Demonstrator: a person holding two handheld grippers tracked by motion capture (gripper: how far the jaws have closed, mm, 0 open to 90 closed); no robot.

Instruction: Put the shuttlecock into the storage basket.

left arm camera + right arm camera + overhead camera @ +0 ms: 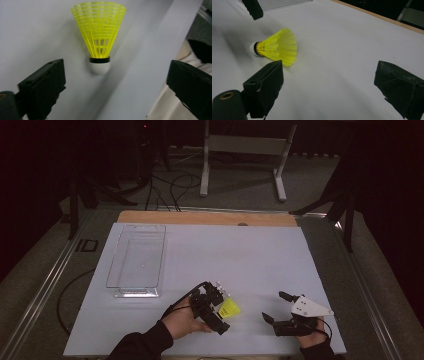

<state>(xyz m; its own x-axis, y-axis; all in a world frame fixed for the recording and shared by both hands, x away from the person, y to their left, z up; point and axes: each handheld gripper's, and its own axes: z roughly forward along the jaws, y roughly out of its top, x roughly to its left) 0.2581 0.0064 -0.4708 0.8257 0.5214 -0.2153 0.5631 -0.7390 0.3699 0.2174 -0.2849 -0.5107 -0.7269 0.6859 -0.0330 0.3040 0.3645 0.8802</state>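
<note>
Yellow shuttlecock point(100, 37) lying on white board point(260, 255); left tool point(215, 301) released above it, right tool point(277, 307) released nearby

No readable text, label, brand, number or sign appears on anything here.

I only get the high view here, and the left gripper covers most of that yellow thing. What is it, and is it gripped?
Observer: It is a yellow shuttlecock lying on its side on the white table. The left gripper is open, jaws wide on either side of it, not touching.
Operator: Which end faces that gripper?
Observer: The white cork; the skirt fans away from it.
Operator: And the right gripper?
Observer: The right gripper is open too, holding nothing; the shuttlecock lies off beyond one of its jaws.
</note>
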